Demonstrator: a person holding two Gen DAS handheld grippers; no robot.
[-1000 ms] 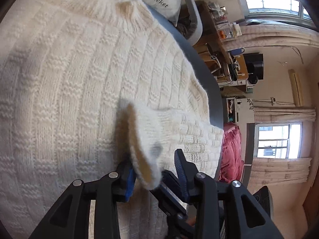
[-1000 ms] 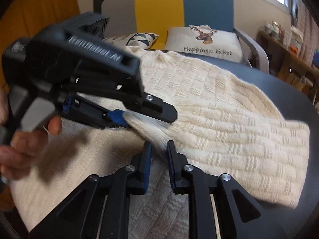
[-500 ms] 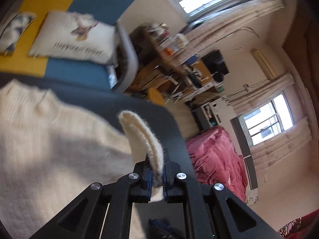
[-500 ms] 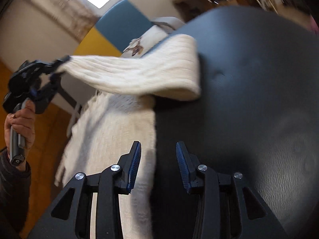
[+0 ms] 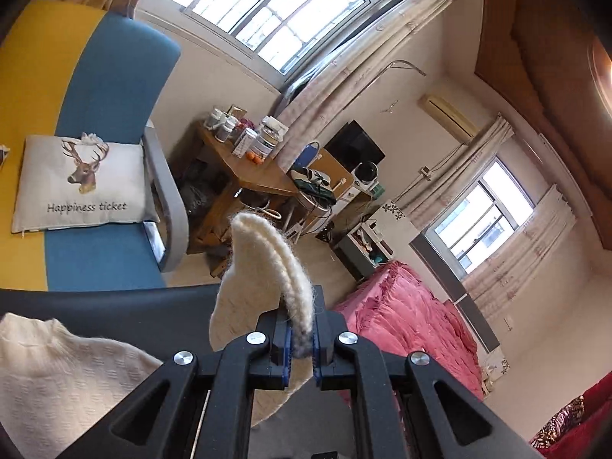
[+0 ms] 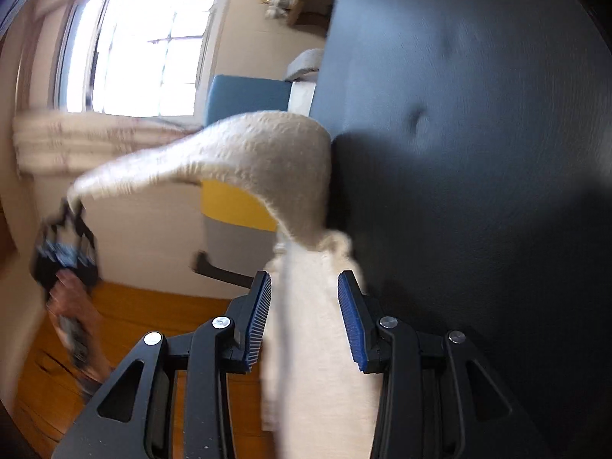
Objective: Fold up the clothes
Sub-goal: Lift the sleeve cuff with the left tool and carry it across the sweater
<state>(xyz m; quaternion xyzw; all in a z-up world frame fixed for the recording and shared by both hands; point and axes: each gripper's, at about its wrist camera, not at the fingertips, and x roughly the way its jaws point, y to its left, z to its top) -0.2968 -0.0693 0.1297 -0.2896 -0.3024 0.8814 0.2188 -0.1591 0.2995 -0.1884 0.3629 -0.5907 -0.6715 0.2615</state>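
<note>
The right wrist view is smeared by motion: the hand (image 6: pixel 70 306) and the left gripper (image 6: pixel 72 206) are blurred. The sweater (image 5: pixel 57 375) runs off the frame's left edge.

Cream knit sweater (image 6: pixel 317 344) lies between the parted right gripper (image 6: pixel 304 321) pads (untouched); its sleeve (image 6: pixel 229 153) is held aloft by the left gripper (image 6: pixel 72 206) beside the dark table (image 6: pixel 478 153).

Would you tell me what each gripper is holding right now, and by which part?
The left gripper pinches the cream sweater's sleeve at its cuff end. The right gripper is open, holding nothing.
</note>
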